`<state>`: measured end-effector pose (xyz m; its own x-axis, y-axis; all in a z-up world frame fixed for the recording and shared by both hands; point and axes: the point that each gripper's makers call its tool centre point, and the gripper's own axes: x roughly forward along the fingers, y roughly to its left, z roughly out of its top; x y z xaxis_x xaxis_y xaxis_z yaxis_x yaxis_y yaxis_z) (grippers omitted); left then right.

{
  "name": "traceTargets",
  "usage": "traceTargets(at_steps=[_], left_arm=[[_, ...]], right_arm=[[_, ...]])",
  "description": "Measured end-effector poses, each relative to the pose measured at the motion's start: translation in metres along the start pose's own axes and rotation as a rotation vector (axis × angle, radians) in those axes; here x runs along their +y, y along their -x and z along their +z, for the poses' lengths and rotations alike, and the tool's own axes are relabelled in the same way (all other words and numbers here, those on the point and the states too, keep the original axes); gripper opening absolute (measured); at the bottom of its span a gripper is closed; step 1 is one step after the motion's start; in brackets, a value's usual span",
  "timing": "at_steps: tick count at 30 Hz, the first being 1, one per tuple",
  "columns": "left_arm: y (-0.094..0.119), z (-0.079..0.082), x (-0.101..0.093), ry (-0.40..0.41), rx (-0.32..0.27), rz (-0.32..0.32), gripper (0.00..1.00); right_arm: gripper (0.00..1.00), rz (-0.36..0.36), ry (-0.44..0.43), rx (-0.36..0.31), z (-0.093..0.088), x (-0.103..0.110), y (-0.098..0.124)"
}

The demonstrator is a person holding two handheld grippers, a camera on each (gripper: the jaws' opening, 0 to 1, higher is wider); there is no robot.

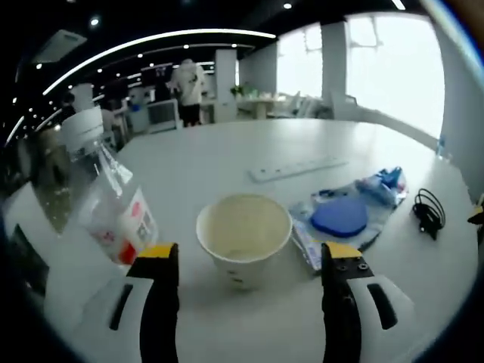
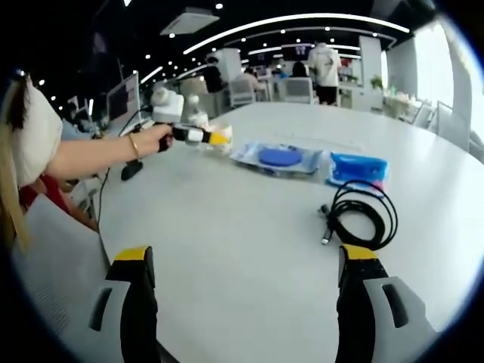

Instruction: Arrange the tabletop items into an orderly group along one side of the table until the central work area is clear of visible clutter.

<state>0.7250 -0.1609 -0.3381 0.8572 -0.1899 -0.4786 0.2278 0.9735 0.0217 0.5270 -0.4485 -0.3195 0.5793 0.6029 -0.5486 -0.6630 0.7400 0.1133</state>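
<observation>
A cream paper cup point(image 1: 243, 234) stands upright on the white table point(image 1: 227, 151). My left gripper point(image 1: 249, 255) is open, and its yellow-tipped jaws stand on either side of the cup with a gap to each wall. A clear plastic bottle point(image 1: 110, 200) with a white cap leans at the left, beside the left jaw. Right of the cup lie a clear bag holding a blue disc point(image 1: 342, 217), a blue packet point(image 1: 387, 180) and a coiled black cable point(image 1: 429, 212). My right gripper point(image 2: 246, 259) hangs open over bare table, the cable point(image 2: 363, 215) just ahead of its right jaw.
A white power strip point(image 1: 299, 168) lies beyond the cup. In the right gripper view a person's hand point(image 2: 147, 140) holds the left gripper point(image 2: 200, 136) at the far left, near the clear bag point(image 2: 278, 159) and blue packet point(image 2: 357, 166). People and desks fill the background.
</observation>
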Motion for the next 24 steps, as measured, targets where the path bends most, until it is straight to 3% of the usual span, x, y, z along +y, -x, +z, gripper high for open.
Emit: traceTargets(at_steps=[7, 17, 24], left_arm=[[0.02, -0.001, -0.008, -0.01, 0.004, -0.032, 0.75], [0.044, 0.006, -0.009, -0.043, 0.0, -0.065, 0.98], [0.068, 0.003, -0.023, -0.004, 0.019, -0.123, 0.99]], right_arm=[[0.99, -0.007, 0.016, -0.025, 0.013, -0.004, 0.002], [0.99, -0.011, 0.049, -0.022, 0.022, -0.011, 0.0], [0.99, -0.033, 0.05, -0.011, 0.024, -0.02, -0.003]])
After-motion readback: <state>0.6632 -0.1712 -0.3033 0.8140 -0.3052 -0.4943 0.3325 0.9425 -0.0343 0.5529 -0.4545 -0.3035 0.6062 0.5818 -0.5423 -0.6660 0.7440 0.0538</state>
